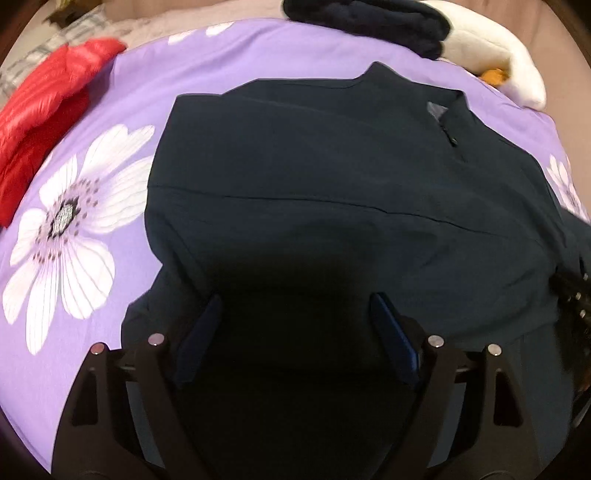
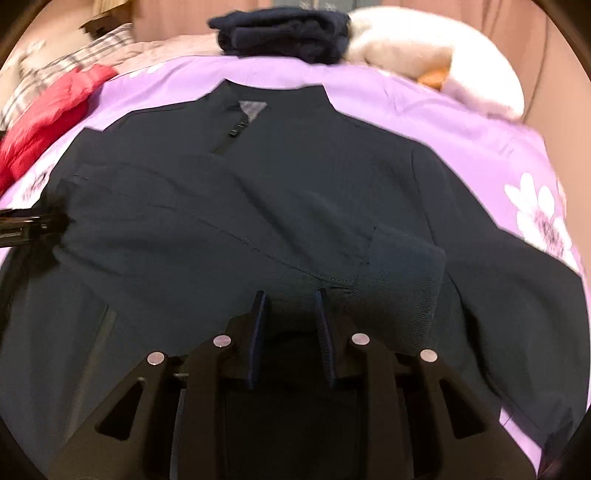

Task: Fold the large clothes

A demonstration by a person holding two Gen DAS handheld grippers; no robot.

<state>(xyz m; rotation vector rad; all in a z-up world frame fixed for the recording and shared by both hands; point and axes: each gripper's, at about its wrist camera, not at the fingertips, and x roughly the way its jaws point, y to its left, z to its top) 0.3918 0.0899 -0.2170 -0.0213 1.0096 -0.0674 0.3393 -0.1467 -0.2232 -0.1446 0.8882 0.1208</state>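
Two grippers hang low over one dark navy zip-front jacket [image 2: 258, 206], which lies spread face up on the purple bedspread printed with white flowers [image 1: 122, 110], collar pointing away, presumably so it can be folded flat. The left gripper [image 1: 291, 321] stands with its blue-padded jaws wide apart above the jacket's lower body, gripping nothing; it looks ready to smooth or take a fresh hold. The right gripper [image 2: 290, 314] has its jaws narrowed but with a visible gap, its tips just at the ribbed knit cuff [image 2: 402, 273] of a sleeve laid across the chest. Whether cloth is pinched between them cannot be told. That sleeve crossing the front suggests the fold is under way, with the other sleeve still stretching out toward the right. Beyond the collar sits a folded stack of dark navy clothing [image 2: 284, 35], probably finished work, beside a cream plush toy [image 2: 424, 55]. A shiny red puffer jacket [image 1: 44, 110] waits at the left edge.
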